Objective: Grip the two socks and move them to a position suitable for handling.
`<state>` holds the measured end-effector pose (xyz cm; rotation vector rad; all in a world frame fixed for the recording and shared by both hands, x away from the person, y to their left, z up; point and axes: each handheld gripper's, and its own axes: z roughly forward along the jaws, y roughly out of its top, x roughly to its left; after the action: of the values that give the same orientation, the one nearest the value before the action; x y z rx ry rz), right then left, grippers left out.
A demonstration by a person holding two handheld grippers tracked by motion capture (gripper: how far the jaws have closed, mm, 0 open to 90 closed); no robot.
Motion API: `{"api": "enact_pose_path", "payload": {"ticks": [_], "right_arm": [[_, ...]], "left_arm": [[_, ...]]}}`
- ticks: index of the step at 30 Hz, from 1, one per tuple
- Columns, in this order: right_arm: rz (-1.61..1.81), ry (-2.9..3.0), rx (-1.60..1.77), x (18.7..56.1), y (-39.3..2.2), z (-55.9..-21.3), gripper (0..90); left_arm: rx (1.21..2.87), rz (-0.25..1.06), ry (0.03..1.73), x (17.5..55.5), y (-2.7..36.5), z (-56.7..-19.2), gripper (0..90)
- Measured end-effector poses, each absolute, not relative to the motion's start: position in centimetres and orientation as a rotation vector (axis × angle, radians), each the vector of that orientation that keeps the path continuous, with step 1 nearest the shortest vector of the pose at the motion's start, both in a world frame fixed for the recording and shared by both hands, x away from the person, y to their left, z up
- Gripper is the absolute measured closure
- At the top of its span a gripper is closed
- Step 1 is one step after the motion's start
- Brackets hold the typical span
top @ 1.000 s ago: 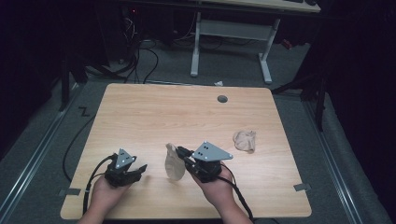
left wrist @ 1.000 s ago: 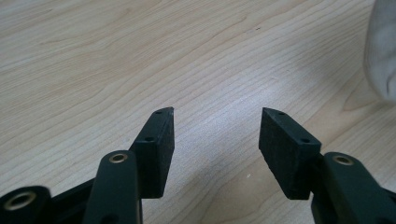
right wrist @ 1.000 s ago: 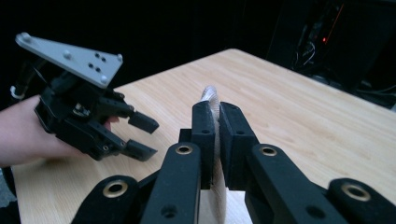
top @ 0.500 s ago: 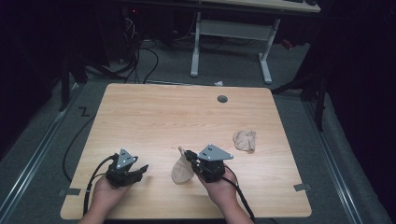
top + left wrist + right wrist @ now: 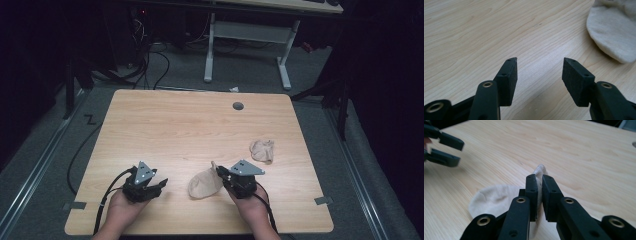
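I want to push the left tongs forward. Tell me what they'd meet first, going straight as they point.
Probably nothing at first: ahead of the open left tongs lies bare wooden tabletop. The cream sock sits off to their right, outside that line, though depth is hard to judge.

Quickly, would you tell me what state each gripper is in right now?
Left gripper: open, nothing between its jaws, above bare table.
Right gripper: shut on the beige sock, pinching its fabric.

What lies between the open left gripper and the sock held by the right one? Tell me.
Bare wooden table only. In the high view, nothing sits between the left gripper and the sock that the right gripper pinches.
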<state>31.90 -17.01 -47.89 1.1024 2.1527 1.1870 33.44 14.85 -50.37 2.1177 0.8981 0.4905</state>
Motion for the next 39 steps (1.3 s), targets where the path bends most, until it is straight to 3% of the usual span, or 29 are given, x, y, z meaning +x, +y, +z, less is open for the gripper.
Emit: {"api": "enact_pose_path", "payload": {"ticks": [10,17,21,24,27,29,35,39], "right_arm": [[1.094,2.195,1.193,32.0,-19.3,-49.9,80.5],[1.034,2.183,1.251,32.1,-21.3,-50.7,69.5],[1.054,2.159,1.257,32.6,-21.5,-50.5,69.2],[1.024,2.189,1.266,33.7,-21.1,-51.0,77.0],[0.95,2.232,1.294,34.5,-20.8,-51.9,85.2],[0.928,2.266,1.305,34.4,-20.7,-52.4,88.2],[0.992,2.349,1.233,31.8,-19.2,-52.5,88.4],[1.006,2.4,1.155,30.1,-17.5,-52.5,87.3]], "left_arm": [[2.086,0.441,0.848,32.9,12.5,-49.9,46.6],[2.092,0.393,0.808,33.1,10.3,-50.0,46.0],[2.115,0.347,0.782,33.4,8.5,-50.5,46.6],[2.155,0.308,0.788,33.9,7.2,-51.2,55.4],[2.202,0.316,0.785,34.1,6.3,-51.8,76.2],[2.252,0.335,0.771,34.0,6.0,-52.2,83.0],[2.332,0.398,0.724,32.9,7.4,-52.0,82.1],[2.338,0.361,0.791,31.9,9.5,-51.7,78.9]]}}
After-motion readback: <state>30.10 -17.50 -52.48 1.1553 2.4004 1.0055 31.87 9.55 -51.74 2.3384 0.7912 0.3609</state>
